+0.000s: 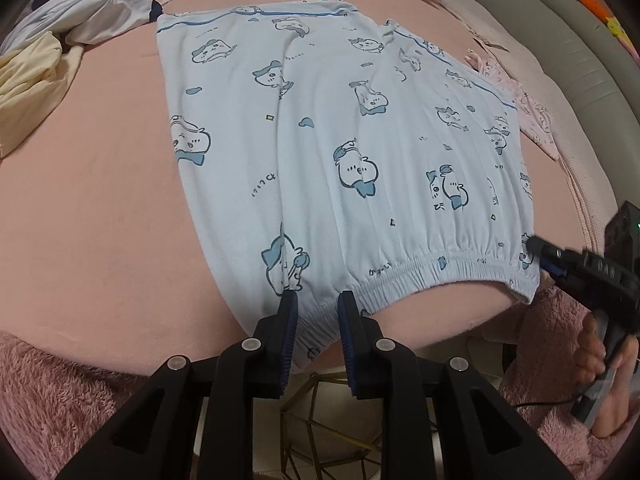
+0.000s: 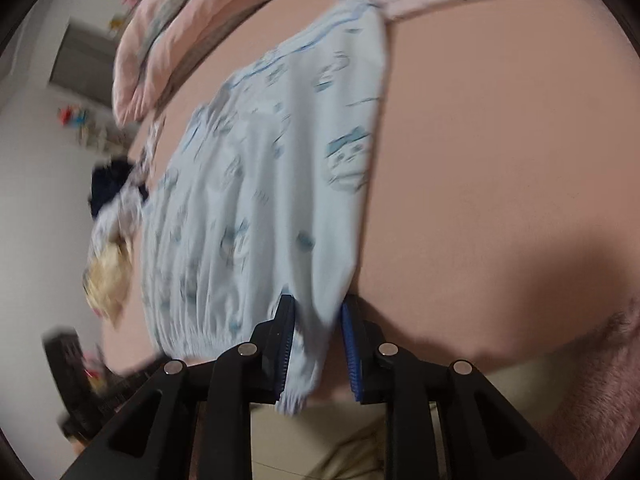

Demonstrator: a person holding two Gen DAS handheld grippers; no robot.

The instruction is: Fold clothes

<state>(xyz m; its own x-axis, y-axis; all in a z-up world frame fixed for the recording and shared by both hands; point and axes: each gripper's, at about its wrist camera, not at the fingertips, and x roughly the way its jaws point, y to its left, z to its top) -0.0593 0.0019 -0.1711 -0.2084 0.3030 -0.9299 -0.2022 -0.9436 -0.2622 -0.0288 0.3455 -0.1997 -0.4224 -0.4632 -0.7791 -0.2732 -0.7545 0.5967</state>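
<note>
- The blue printed shorts (image 1: pixel 352 152) lie flat on the pink bed (image 1: pixel 88 200), waistband (image 1: pixel 424 270) along the bed's near edge, legs running away toward the far edge. That long axis, near edge to far edge, is what I judge the coming fold turns on.
- My left claw (image 1: pixel 314 304) straddles the waistband at its left end, by the shorts' near left corner. The jaws stand apart with cloth between them; the pads do not look pressed on it, so I read this claw as released.
- My right claw (image 2: pixel 316 314) sits at the waistband's other end, at the near right corner of the shorts (image 2: pixel 280 184). A bunch of cloth hangs between its parted jaws; the view is blurred, but there too nothing seems clenched.
- Each claw has its own corner, neither nearer than the other.
- Other clothes (image 1: pixel 60 44) lie heaped near the bed's far left corner, well apart.
</note>
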